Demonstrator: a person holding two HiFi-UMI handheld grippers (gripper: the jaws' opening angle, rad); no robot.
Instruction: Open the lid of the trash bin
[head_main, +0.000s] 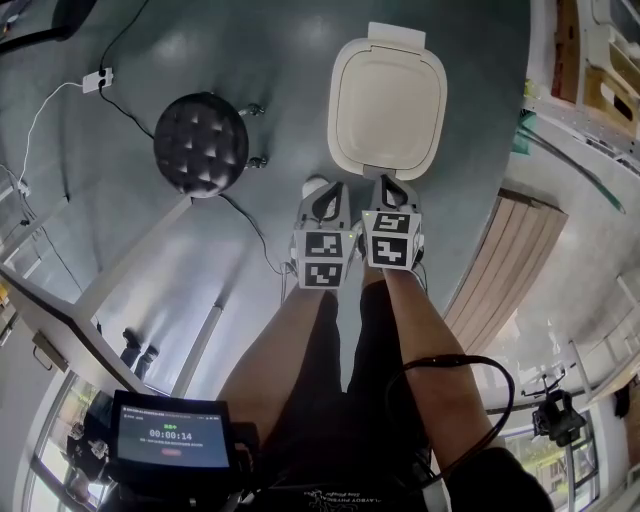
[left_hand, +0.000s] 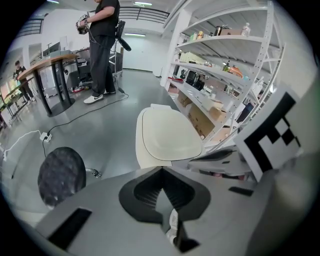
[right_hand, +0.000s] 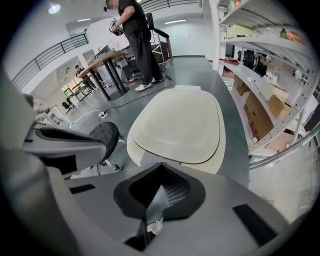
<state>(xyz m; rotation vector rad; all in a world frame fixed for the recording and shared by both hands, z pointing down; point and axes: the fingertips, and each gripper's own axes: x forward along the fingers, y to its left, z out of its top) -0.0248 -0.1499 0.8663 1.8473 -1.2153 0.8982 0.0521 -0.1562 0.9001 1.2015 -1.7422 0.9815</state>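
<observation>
Approach step. Left gripper (head_main: 326, 192) and right gripper (head_main: 392, 184) sit side by side, both jaws closed on nothing. Trash bin (left_hand: 141, 156) is just ahead of the jaw tips, lid (head_main: 387, 100) down. Probably no contact yet. Next: right tip under the front lip, then lift.

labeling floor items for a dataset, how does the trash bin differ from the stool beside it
The trash bin is cream, smooth and rounded-rectangular from above; the stool is black with a round, tufted seat. The trash bin sits just ahead of the right gripper; the stool sits off to its left. Both stand on the grey floor.
</observation>
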